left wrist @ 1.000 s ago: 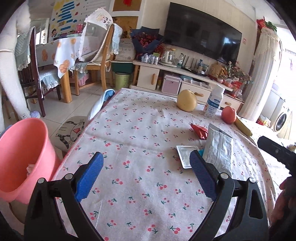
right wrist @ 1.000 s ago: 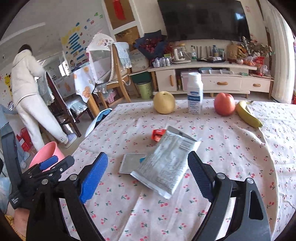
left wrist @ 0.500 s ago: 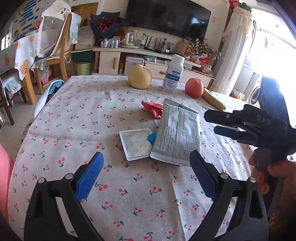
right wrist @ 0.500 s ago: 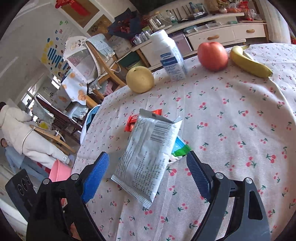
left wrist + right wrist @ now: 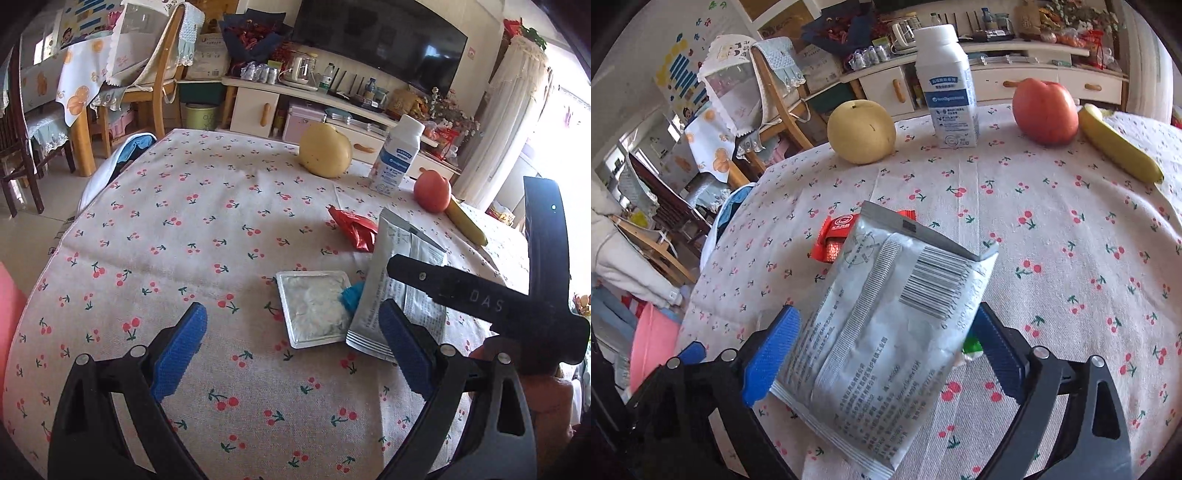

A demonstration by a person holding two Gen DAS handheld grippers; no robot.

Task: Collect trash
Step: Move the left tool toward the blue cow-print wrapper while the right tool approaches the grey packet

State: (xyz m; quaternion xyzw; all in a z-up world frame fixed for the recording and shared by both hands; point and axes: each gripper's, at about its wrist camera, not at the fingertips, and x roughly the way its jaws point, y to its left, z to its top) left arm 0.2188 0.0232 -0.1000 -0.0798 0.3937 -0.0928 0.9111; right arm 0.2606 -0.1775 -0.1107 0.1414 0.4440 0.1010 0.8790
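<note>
Living room with TV [image 5: 380,37] upper centre, cherry-print tabletop [image 5: 207,229], right hand-held gripper [image 5: 886,350] just widened, straddling grey barcoded pouch [image 5: 886,332], left hand-held gripper [image 5: 291,350] apart, "DAS" on the right one.

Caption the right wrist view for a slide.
Open right gripper straddles a grey snack pouch on the cherry-print tablecloth, fruit and a bottle behind.

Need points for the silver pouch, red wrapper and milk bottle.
silver pouch [image 5: 886,332]: right wrist view, middle of its printed back.
red wrapper [image 5: 354,227]: left wrist view, centre of the crumpled foil.
milk bottle [image 5: 947,96]: right wrist view, on its blue label.
</note>
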